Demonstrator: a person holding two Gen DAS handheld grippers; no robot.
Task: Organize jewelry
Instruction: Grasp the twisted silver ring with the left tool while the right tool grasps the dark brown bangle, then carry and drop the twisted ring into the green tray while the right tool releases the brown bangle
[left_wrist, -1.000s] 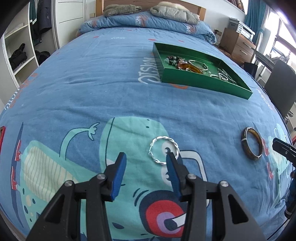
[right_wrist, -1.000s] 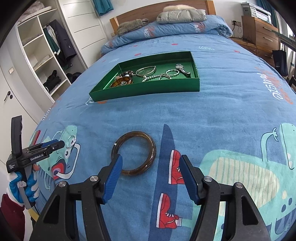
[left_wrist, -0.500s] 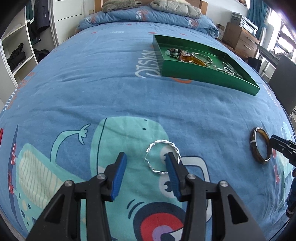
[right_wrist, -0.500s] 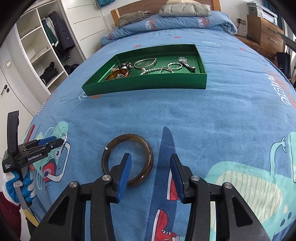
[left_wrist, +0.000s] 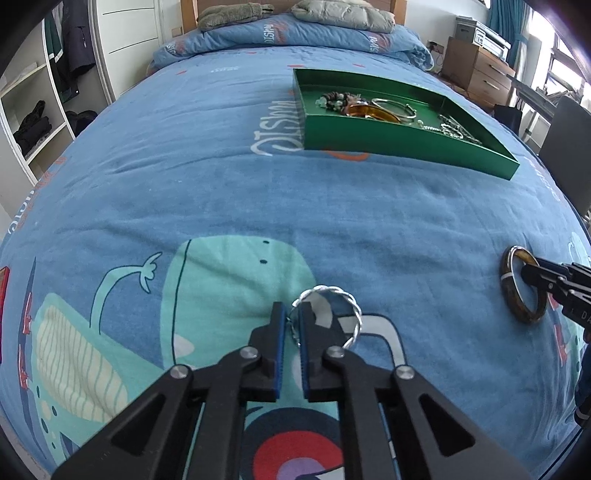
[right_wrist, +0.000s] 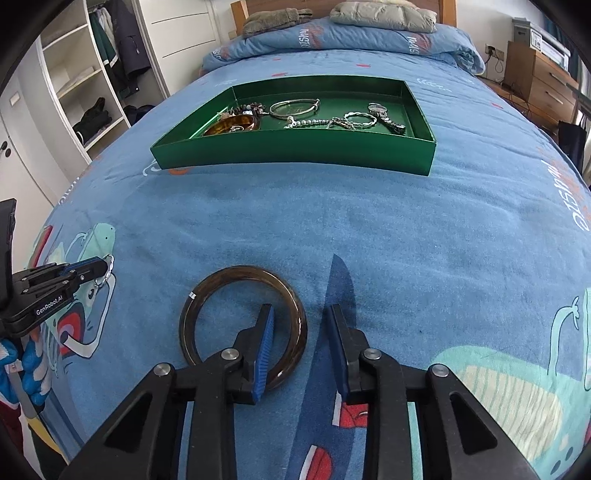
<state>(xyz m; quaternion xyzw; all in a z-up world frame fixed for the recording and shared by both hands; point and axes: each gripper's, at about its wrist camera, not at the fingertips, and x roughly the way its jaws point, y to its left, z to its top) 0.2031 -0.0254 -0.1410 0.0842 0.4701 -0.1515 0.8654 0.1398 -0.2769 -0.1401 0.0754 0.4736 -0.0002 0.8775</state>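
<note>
A twisted silver bracelet (left_wrist: 349, 301) lies on the blue bedspread. My left gripper (left_wrist: 291, 315) is shut on its left rim. It also shows in the right wrist view (right_wrist: 105, 271), pinched by the left gripper (right_wrist: 99, 264). A brown bangle (right_wrist: 207, 295) lies flat on the bed. My right gripper (right_wrist: 301, 317) is open, its left finger inside the ring and its right finger outside, straddling the right rim. The bangle also shows in the left wrist view (left_wrist: 509, 291). A green tray (right_wrist: 295, 147) with several jewelry pieces sits farther up the bed.
The green tray (left_wrist: 388, 140) lies at the upper right in the left wrist view. Pillows and a folded duvet (right_wrist: 384, 14) are at the headboard. Wardrobe shelves (right_wrist: 81, 85) stand left of the bed, a wooden dresser (right_wrist: 543, 81) at the right.
My left gripper moved forward and closed on the silver bracelet's rim. My right gripper narrowed and moved onto the brown bangle, one finger now inside the ring.
</note>
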